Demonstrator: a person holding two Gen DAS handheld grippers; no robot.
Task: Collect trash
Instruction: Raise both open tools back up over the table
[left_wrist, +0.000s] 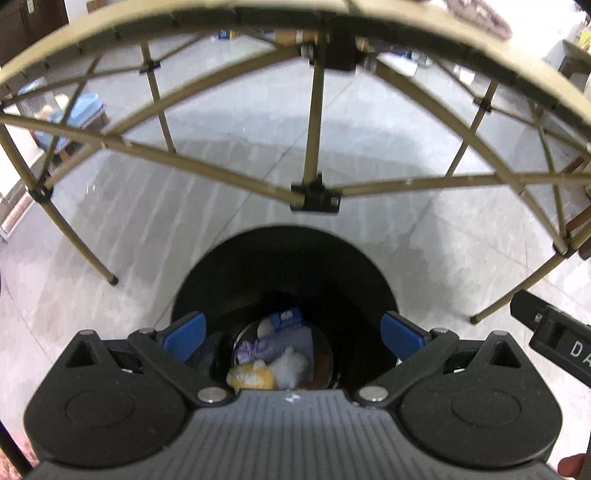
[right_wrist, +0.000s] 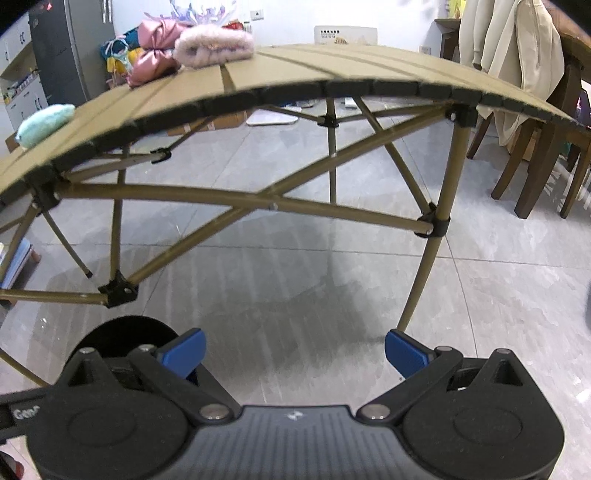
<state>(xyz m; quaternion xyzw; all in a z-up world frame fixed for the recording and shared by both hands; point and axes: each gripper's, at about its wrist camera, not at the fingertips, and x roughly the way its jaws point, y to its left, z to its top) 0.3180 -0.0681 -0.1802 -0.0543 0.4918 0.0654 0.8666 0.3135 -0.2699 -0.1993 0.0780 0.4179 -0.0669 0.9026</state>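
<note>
We read only "DA" on the black device (left_wrist: 554, 341) at right, while our left gripper (left_wrist: 293, 328) hangs wide open and empty over the black bin (left_wrist: 284, 266) of crumpled trash (left_wrist: 273, 358), and our right gripper (right_wrist: 295, 350) gapes empty above the floor (right_wrist: 295, 288).

1. Bright, even indoor light; the tiled floor (right_wrist: 295, 258) shows pale streaky glare.
2. A soft shadow lies under the folding table (right_wrist: 332, 70).
3. Fisheye bends the table edge into an arc — corners darken.
4. The trash bin (left_wrist: 284, 266) interior is dim and slightly blurred.
</note>
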